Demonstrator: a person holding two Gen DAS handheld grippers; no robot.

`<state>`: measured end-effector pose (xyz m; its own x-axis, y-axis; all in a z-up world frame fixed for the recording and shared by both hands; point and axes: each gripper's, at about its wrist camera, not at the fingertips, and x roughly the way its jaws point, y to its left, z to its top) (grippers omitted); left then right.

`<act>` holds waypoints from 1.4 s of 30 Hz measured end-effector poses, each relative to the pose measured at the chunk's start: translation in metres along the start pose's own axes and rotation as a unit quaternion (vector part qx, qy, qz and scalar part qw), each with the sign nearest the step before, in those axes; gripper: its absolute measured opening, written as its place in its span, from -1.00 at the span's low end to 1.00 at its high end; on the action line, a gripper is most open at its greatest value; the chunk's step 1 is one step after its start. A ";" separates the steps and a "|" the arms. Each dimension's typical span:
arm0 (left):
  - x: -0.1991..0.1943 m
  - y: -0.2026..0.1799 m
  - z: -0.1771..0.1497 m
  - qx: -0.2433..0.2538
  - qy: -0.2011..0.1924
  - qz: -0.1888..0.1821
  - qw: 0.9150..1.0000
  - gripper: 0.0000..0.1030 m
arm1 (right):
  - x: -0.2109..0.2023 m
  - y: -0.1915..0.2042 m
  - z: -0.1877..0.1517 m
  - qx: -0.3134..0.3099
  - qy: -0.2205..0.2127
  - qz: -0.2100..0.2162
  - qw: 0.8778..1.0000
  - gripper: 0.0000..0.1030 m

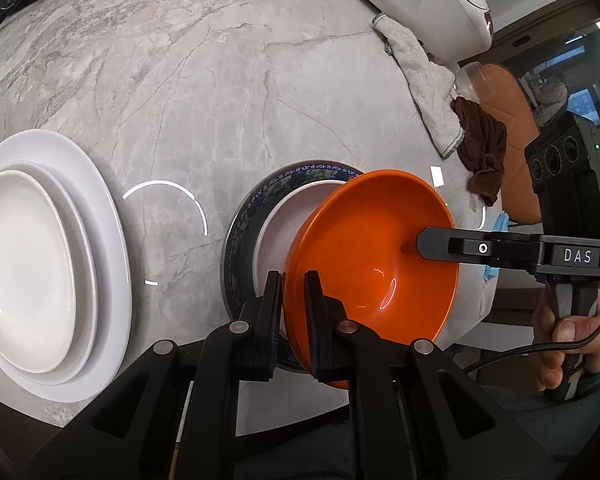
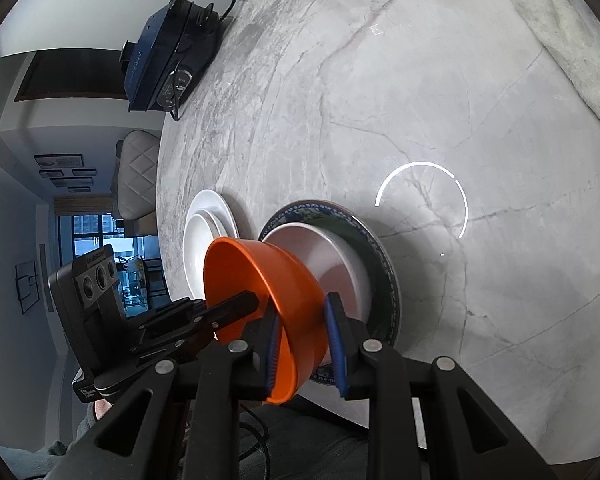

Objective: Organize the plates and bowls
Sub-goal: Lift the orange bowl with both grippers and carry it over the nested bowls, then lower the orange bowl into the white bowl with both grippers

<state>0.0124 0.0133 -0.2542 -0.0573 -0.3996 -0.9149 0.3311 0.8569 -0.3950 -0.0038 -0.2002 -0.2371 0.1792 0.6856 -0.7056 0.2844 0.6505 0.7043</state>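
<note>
Orange and glossy, the bowl [image 1: 374,252] is pinched at its rim by our left tool [image 1: 293,312], jaws closed on the wall. Our right tool [image 2: 302,344] straddles the opposite rim, its blue pads not clearly touching, so we cannot tell its grip. We judge we are setting the bowl down, tilted, over the white plate [image 1: 284,220] on the blue-patterned plate [image 1: 240,232]. Next comes levelling and release. Stacked white plates [image 1: 40,264] sit at nine o'clock on the marble tabletop [image 1: 220,100].

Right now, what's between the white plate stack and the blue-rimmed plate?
Bare marble tabletop, only light-ring reflections on it. The left wrist view shows the gap between the white plate stack and the blue-rimmed plate best.
</note>
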 end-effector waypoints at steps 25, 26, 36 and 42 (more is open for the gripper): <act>0.013 0.005 0.007 -0.008 0.004 0.009 1.000 -0.80 | 0.010 0.013 -0.002 -0.070 0.000 -0.087 0.994 -0.60; 0.013 0.006 0.007 -0.010 0.005 0.008 1.000 -0.79 | 0.010 0.014 -0.003 -0.073 0.000 -0.093 0.993 -0.60; 0.010 0.007 0.007 -0.016 0.002 0.006 1.000 -0.73 | 0.012 0.013 -0.004 -0.082 0.002 -0.115 0.990 -0.60; 0.003 0.002 0.005 -0.014 -0.011 -0.007 1.000 -0.28 | 0.012 0.015 -0.003 -0.086 0.003 -0.118 0.989 -0.60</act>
<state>0.0176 0.0117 -0.2573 -0.0418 -0.4179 -0.9075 0.3030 0.8602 -0.4101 -0.0006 -0.1810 -0.2351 0.1215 0.5095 -0.8518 0.1533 0.8383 0.5233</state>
